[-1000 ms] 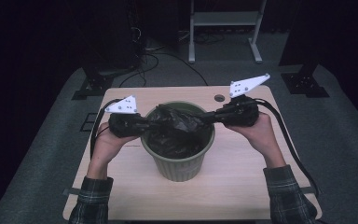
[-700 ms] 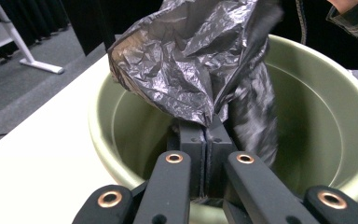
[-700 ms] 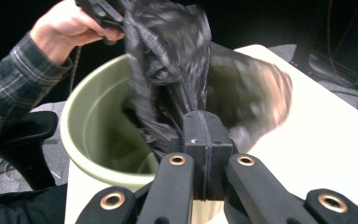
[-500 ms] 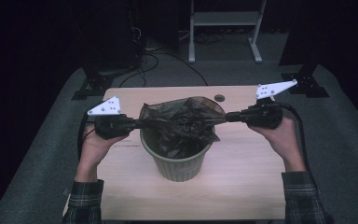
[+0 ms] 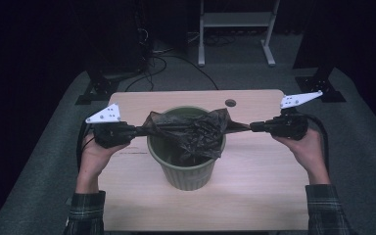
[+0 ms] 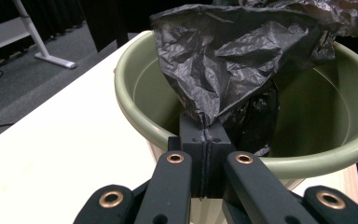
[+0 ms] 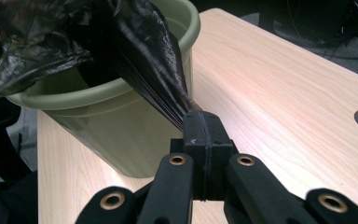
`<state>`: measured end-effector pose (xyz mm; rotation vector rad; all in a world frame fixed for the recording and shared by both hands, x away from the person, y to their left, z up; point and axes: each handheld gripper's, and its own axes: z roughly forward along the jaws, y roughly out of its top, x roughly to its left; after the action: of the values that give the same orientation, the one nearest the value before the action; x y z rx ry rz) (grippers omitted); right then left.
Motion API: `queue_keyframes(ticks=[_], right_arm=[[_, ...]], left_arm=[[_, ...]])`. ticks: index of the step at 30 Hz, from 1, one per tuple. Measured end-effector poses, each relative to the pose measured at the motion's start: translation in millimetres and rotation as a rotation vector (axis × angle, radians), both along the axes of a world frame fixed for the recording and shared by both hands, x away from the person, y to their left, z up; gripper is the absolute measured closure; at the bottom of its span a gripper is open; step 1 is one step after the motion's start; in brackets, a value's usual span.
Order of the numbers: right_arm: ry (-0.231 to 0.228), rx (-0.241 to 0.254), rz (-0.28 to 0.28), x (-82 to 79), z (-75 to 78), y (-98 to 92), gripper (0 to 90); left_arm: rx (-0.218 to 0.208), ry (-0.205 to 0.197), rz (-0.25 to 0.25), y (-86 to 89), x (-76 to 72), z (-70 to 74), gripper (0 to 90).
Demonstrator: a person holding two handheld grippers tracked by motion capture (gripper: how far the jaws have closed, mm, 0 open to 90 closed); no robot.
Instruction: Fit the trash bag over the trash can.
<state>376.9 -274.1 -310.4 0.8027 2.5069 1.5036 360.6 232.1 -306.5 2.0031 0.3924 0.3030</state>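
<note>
A green plastic bin [image 5: 183, 171] stands in the middle of the wooden table [image 5: 259, 196]. A crumpled black bag [image 5: 191, 129] hangs stretched across its mouth, partly sunk inside. My left gripper [image 5: 144, 130] is shut on the bag's left edge, just outside the rim. At the bag's right edge my right gripper [image 5: 247, 127] is shut too, pulling the plastic taut over the rim. In the left gripper view the jaws [image 6: 206, 133] pinch the bag [image 6: 223, 60] at the bin's rim [image 6: 135, 107]. In the right gripper view the jaws [image 7: 204, 126] clamp a tight fan of bag [image 7: 135, 56] beside the bin [image 7: 121, 126].
A round cable hole [image 5: 230, 103] sits in the table's far edge. Behind the table are a white desk frame [image 5: 235, 19], floor cables [image 5: 176, 58] and black stand feet [image 5: 98, 90] on grey carpet. Bare tabletop lies on both sides of the bin.
Both hands have drawn apart, the right one farther and lower, spreading the bunched bag wide across the bin's mouth.
</note>
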Motion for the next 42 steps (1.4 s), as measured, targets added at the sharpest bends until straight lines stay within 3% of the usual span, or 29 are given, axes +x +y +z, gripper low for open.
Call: queue_keyframes(ticks=[1,4,9,14,19,23,28,31,33,35,36,39,42], right_arm=[[-0.001,0.009,0.000,0.1,0.0,-1.0,89.9],[-0.020,0.051,-0.008,-0.6,5.6,-3.4,77.0],[-0.064,0.096,0.000,-4.3,24.9,-0.2,69.2],[-0.091,0.125,0.059,-8.3,43.4,18.0,61.7],[-0.094,0.125,0.126,-9.3,51.6,46.5,55.3],[-0.065,0.137,0.172,-5.2,52.4,65.6,51.5],[-0.032,0.124,0.199,3.0,46.6,86.2,53.4],[-0.023,0.107,0.209,8.2,41.2,96.9,65.8],[-0.015,0.093,0.216,10.7,36.5,101.8,80.1],[-0.028,0.070,0.216,9.9,33.7,104.8,89.0],[-0.037,0.064,0.215,9.0,33.0,105.5,89.9],[-0.044,0.052,0.210,6.9,33.4,104.7,90.0],[-0.062,0.032,0.197,3.4,35.8,100.3,90.0]], left_arm=[[0.001,-0.002,0.002,-0.5,-0.2,0.1,89.3],[0.002,-0.006,0.003,-1.4,-1.3,1.3,84.4],[-0.002,-0.012,-0.005,-1.4,-3.6,5.1,77.9],[-0.020,-0.012,0.010,-1.5,-7.9,11.6,50.1],[-0.045,-0.031,0.014,-1.1,-14.1,20.9,32.7],[-0.060,-0.052,0.017,-1.2,-17.8,28.3,26.4],[-0.082,-0.061,-0.002,-1.8,-18.8,33.8,22.8],[-0.080,-0.043,-0.042,-5.5,-16.3,32.3,27.3],[-0.055,-0.037,-0.079,-9.6,-15.6,29.1,42.0],[-0.025,-0.035,-0.108,-13.9,-15.4,25.1,58.8],[-0.015,-0.035,-0.111,-15.3,-15.4,23.6,68.7],[0.007,-0.048,-0.111,-16.6,-15.1,19.7,87.1],[-0.001,-0.060,-0.068,-9.8,-14.0,18.5,89.2]])
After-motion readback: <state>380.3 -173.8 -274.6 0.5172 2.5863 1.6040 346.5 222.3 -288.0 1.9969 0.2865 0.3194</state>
